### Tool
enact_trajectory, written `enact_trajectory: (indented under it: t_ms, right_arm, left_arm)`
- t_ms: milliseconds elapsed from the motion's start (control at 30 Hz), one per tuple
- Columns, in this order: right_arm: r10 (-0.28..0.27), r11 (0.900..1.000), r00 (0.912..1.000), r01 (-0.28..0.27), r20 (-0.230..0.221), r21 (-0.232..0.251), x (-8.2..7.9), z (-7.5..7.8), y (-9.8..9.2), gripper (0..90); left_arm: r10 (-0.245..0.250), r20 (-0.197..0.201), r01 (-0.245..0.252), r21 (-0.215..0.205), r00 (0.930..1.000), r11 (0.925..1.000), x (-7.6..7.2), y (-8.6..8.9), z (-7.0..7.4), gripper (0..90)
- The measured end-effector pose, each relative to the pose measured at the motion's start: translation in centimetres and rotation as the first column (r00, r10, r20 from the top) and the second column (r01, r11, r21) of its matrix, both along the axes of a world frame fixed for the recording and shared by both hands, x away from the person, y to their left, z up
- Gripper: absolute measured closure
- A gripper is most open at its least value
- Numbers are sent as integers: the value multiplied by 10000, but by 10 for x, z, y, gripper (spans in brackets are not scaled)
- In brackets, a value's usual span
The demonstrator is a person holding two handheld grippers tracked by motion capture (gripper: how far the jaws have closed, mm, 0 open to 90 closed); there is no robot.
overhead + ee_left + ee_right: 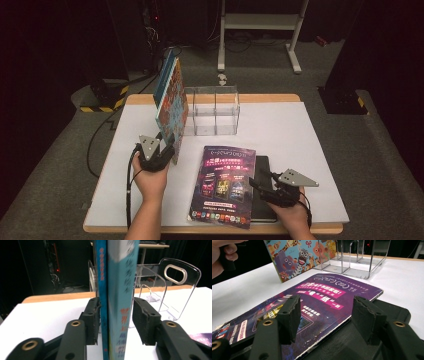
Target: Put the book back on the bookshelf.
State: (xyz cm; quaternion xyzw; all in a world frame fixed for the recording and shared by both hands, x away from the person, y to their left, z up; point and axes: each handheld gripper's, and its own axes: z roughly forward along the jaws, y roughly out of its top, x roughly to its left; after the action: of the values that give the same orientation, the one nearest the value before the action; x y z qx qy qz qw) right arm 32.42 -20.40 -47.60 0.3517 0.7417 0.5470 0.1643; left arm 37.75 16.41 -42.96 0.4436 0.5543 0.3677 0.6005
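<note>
Two books (170, 100) stand upright and lean at the table's left, by a clear plastic rack (215, 112). My left gripper (165, 150) is at their near lower corner. In the left gripper view a thin blue book (102, 277) and a thicker teal-spined book (121, 290) stand between the jaws of the left gripper (116, 320); the left pad rests against the thin book, the right pad stands a little off the thick one. A purple magazine (225, 185) lies flat, partly on a black book (263, 167). My right gripper (327, 315) is open just above the magazine's (322, 295) edge.
The rack (175, 290) has upright dividers and a handle cut-out, and stands on the white table top (300, 130) toward the back. In the right gripper view the cartoon cover (294, 257) of the leaning book and the person's left hand (222, 255) show. A cable (131, 190) trails along the left forearm.
</note>
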Motion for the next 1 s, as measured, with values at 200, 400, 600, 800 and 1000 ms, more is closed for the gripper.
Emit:
enact_trajectory:
  t_ms: [200, 400, 600, 800, 1000]
  right_arm:
    - [9, 10000, 10000, -9, 1, -63, 0, 0, 0, 402]
    - [35, 9999, 10000, -35, 8, -128, 0, -1, 0, 402]
    - [80, 9998, 10000, -80, -3, -158, 0, 0, 2, 405]
    - [66, 9999, 10000, -65, 10, -156, 0, 0, 1, 404]
    - [34, 9998, 10000, -34, 16, -203, 0, 0, 0, 404]
  left_arm:
    - [-372, -306, 370, -86, 9988, 9993, -5, 6, -7, 483]
    - [-1037, -690, 1005, -489, 9922, 9937, -13, 13, -14, 430]
    - [-1415, -1126, 1383, -358, 9835, 9897, -22, 15, -26, 413]
    - [-1663, -1502, 1612, -451, 9746, 9859, -31, 14, -37, 381]
    - [-1976, -1690, 1907, -563, 9656, 9800, -40, 11, -46, 378]
